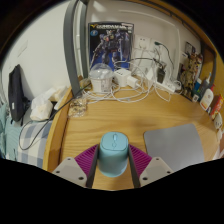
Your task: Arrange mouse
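A light teal mouse point(113, 152) sits between my gripper's point(113, 163) two fingers, its length running forward along them. Both fingers press on its sides, with the magenta pads point(86, 160) spread out to either side, so the gripper is shut on the mouse. The mouse is over the front part of the wooden table point(95, 125). A grey mouse mat point(180, 145) lies flat on the table just to the right of the fingers. I cannot tell whether the mouse touches the table or is held above it.
Beyond the fingers, at the back of the table, are a white box point(100, 82), a power strip with tangled white cables point(142, 76) and a robot poster point(110, 42). Bottles point(205, 92) and a figure point(190, 68) stand at the right. White items point(45, 105) lie at the left.
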`<state>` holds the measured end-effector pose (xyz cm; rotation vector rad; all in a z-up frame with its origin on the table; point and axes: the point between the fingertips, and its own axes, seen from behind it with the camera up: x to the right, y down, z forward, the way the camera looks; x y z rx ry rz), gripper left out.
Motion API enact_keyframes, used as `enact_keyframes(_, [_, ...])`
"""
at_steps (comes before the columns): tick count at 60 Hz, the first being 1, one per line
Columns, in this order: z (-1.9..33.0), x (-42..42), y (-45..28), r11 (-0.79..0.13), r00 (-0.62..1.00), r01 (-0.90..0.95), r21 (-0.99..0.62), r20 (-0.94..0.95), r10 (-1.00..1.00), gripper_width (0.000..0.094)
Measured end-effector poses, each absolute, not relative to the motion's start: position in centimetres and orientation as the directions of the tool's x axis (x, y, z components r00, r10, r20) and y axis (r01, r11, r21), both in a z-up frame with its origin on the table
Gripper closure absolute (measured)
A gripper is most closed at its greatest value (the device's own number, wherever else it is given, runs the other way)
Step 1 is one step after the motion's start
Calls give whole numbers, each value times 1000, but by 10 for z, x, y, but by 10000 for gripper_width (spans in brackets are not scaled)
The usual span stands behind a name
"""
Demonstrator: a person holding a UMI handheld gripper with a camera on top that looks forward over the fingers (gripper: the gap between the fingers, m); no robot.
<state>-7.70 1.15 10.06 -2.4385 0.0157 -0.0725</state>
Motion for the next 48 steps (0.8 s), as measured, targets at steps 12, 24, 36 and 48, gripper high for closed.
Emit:
enact_keyframes(12, [101,-80,12,-744,998,-29,-667,16,-54,522])
enact_keyframes(24, [101,-82,14,-749,999,32,-662,18,27,586])
enact_keyframes(36, [155,-99,22,-699,989,119,-705,20,148,585])
enact_keyframes(48, [329,-51,44,-498,987,129,-858,63,146,586])
